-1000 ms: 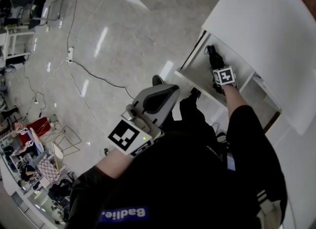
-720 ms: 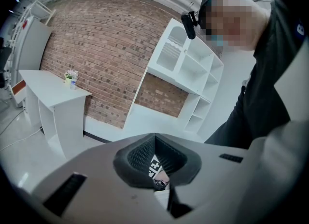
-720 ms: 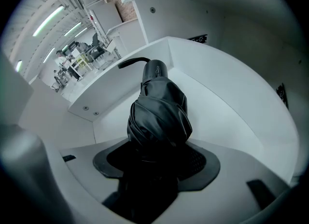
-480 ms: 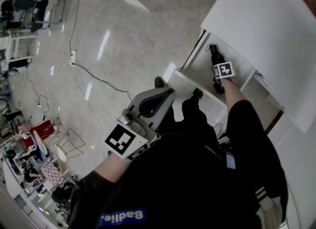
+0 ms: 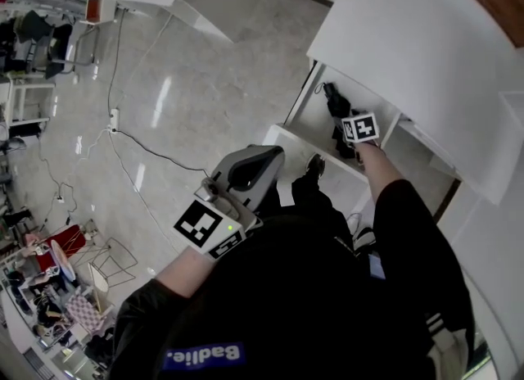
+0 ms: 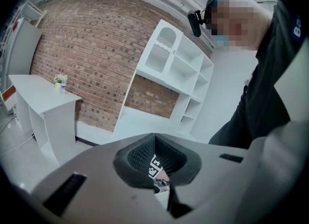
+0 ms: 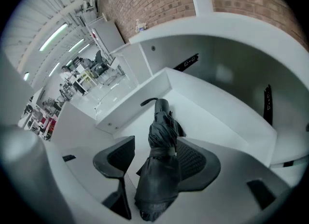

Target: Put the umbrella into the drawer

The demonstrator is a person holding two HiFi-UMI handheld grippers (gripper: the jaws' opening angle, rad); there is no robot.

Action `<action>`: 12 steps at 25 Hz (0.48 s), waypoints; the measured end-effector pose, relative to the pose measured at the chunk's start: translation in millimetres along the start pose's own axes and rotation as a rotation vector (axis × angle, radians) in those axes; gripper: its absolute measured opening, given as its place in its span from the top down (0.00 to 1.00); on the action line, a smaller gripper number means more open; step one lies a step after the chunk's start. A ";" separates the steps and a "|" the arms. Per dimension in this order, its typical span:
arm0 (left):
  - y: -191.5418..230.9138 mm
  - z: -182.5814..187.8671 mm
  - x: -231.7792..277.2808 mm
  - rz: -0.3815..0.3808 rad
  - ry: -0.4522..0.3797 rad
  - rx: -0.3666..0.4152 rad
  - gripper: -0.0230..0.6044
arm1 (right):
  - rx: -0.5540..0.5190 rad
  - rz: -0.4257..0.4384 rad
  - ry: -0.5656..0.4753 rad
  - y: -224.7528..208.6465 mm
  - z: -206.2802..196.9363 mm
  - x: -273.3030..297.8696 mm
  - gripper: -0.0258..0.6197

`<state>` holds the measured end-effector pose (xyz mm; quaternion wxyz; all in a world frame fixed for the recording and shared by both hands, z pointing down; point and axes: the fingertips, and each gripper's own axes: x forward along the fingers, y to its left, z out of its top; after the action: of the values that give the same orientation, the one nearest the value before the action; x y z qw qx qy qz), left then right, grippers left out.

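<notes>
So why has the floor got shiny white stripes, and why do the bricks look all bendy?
Head view: the glossy floor reflects light, so it shows white glare streaks. Left gripper view: the wide-angle lens bends the brick wall and leaves black corners. Right gripper view: the same bending curves the drawer, and the umbrella goes soft at its near end.

Left gripper closed, right gripper parted

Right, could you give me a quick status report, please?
Left gripper shut, empty. Right gripper open, umbrella between jaws, inside drawer. Nothing blocking.
</notes>
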<state>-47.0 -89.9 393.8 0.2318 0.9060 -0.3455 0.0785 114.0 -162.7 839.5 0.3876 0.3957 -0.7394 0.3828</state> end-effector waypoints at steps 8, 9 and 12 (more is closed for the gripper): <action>-25.2 11.6 9.7 -0.084 -0.070 0.011 0.96 | 0.051 0.041 -0.214 17.0 29.9 -88.6 0.53; -27.7 12.6 10.8 -0.094 -0.077 0.011 0.96 | 0.052 0.047 -0.243 20.5 33.6 -100.4 0.53; -37.8 16.9 16.0 -0.132 -0.090 0.013 0.96 | 0.051 0.064 -0.339 32.9 47.4 -140.1 0.55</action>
<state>-10.3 -82.5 370.0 0.2146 0.9309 -0.2946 0.0247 126.3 -150.6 689.0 0.2349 0.4406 -0.7964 0.3411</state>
